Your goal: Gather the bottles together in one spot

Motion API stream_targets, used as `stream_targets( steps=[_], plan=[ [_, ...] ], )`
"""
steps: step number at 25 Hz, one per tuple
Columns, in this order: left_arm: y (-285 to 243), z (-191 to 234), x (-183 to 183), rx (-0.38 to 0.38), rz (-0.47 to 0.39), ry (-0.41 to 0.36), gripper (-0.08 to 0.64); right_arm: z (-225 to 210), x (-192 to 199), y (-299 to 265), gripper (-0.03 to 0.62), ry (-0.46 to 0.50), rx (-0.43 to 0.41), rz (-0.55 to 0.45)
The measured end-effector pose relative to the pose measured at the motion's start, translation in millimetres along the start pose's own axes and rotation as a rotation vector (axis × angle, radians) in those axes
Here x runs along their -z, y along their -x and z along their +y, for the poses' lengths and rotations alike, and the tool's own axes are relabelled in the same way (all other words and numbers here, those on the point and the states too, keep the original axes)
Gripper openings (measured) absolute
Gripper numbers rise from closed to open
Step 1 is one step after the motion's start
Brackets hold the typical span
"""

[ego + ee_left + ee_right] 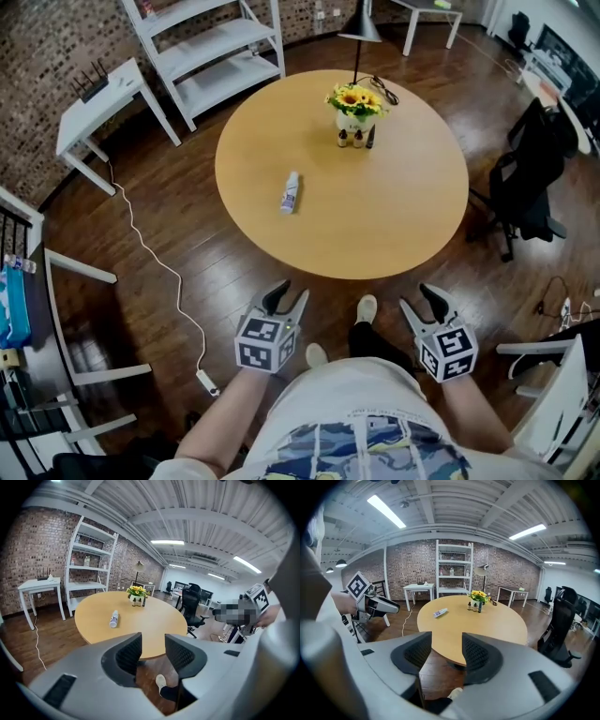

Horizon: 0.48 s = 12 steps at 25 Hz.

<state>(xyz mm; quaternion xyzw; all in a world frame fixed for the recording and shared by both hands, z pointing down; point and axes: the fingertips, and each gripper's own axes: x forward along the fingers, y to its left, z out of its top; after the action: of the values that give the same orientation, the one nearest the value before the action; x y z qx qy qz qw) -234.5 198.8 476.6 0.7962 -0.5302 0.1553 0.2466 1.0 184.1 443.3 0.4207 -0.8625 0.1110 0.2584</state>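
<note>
A white bottle (290,191) lies on its side on the round wooden table (394,216), left of centre; it also shows as the white bottle (114,618) and the white bottle (439,613). Several small dark bottles (356,139) stand upright at the foot of a sunflower pot (354,106) at the far side. Both grippers hang short of the table's near edge, over the floor. My left gripper (287,298) is open and holds nothing. My right gripper (423,302) is open too, nothing between its fingers.
A white shelf unit (211,52) and a small white side table (98,103) stand at the far left. A black office chair (530,178) is right of the table. A white cable with a power strip (204,380) runs across the floor on the left.
</note>
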Motion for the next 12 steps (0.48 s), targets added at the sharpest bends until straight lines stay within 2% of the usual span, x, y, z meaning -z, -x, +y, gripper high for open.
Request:
stream_targets(
  steps=[7,12],
  plan=[
    [-46.9,42.0,-8.5,-0.056,0.067,-0.025,0.178,-21.0,-3.2,-9.7,0.227,-0.004,0.003,0.007],
    [-101.5,91.7,-28.5,-0.132,0.132,-0.051,0.178,-47.0,-9.6,-25.8,0.267,-0.026,-0.015,0.006]
  ],
)
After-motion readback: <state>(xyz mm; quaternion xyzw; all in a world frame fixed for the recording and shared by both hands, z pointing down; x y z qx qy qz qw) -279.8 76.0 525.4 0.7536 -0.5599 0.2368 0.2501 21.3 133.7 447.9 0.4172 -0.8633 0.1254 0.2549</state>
